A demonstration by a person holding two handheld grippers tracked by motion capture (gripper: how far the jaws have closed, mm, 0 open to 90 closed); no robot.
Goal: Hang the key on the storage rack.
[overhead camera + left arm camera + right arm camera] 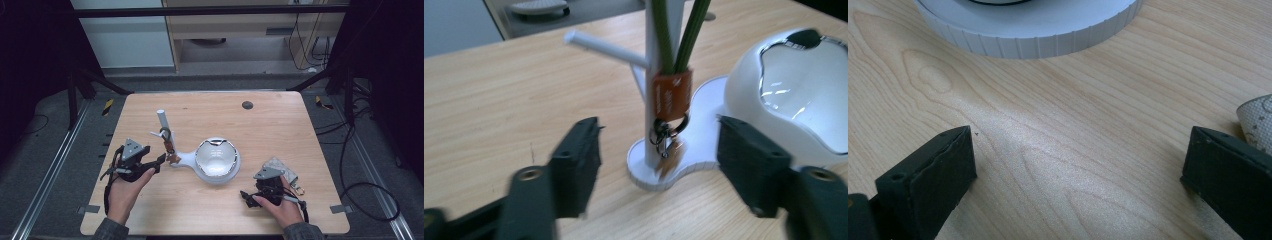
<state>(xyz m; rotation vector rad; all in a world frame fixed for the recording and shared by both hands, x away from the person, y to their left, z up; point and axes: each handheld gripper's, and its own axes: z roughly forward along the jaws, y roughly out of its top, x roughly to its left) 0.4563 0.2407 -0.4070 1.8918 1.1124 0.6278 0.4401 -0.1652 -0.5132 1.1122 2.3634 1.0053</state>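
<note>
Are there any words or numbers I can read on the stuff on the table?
Orange tag hanging on the white stand: it has pale printed lettering, too blurred to read.
Patterned pouch by the right gripper: small marks, too small to tell if any are letters.
Left gripper, white bowl, table: no writing.

Open claw [659,172] before keyring [667,137] on stand [649,165]
</note>
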